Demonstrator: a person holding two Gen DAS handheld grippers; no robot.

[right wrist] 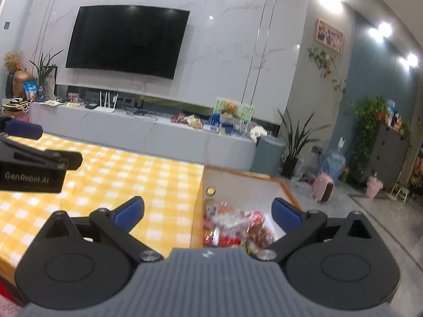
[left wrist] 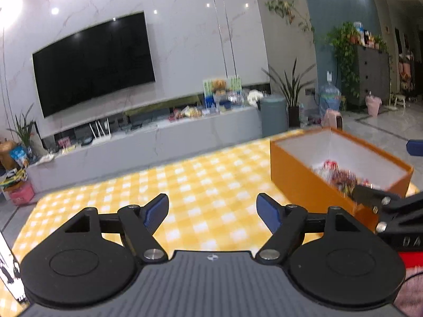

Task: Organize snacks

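Left gripper (left wrist: 212, 208) spread wide over bare cloth, nothing between the blue ribbed pads (left wrist: 269, 212) on matte black scissor links; grey ridged housing below. Right gripper (right wrist: 207, 210) likewise released and empty, blue pads (right wrist: 286, 212) splayed to either side, hovering at the near end of the orange box (right wrist: 289, 190). Rectangular, stiff-walled box (left wrist: 298, 182) with white lining, standing on the yellow-and-white checked tablecloth (left wrist: 201, 185) at the table's right side. Inside, at the near end, a loose heap of snack packets (right wrist: 232, 227): crinkled, glossy wrappers in red and clear film, blurred, individual shapes hard to tell. Far end of the box bare white. Soft, flat cloth (right wrist: 127, 174) elsewhere unoccupied, apart from the other tool's black body entering at the frame edge. Beyond, a glossy dark television (left wrist: 92, 63) on a veined marble-look wall, and a long grey slab-fronted cabinet (right wrist: 148, 132) strewn with small packets and a plush bear.
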